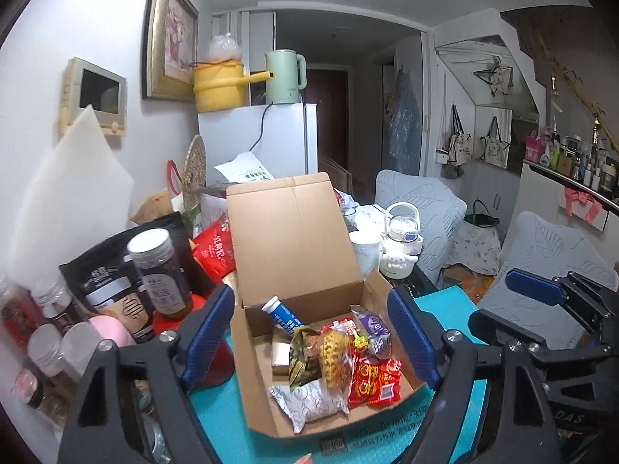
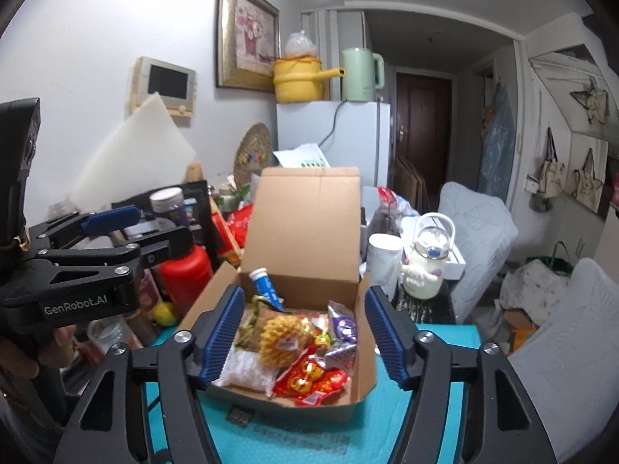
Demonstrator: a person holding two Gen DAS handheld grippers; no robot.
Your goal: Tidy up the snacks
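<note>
An open cardboard box (image 1: pixel 390 294) (image 2: pixel 363 382) sits on a teal mat, its lid standing upright at the back. Inside lie several snacks: a blue tube (image 1: pixel 280 315) (image 2: pixel 265 288), a yellow netted pack (image 1: pixel 334 352) (image 2: pixel 280 334), red packets (image 1: pixel 373 382) (image 2: pixel 309 381), a white pack (image 1: pixel 309 402) (image 2: pixel 247 373) and a purple packet (image 1: pixel 373 326) (image 2: pixel 344 326). My left gripper (image 1: pixel 311 338) is open and empty, its fingers astride the box. My right gripper (image 2: pixel 305 338) is open and empty, just in front of the box. The left gripper also shows in the right wrist view (image 2: pixel 135 228).
Left of the box stand a red bottle (image 2: pixel 185 278), dark pouches and jars (image 1: pixel 158 266) and a red bag (image 1: pixel 214 249). Right of it are a white cup (image 2: pixel 383 257) and a white kettle (image 2: pixel 425 266). Covered chairs (image 2: pixel 479 232) stand on the right, a white fridge (image 1: pixel 267 135) behind.
</note>
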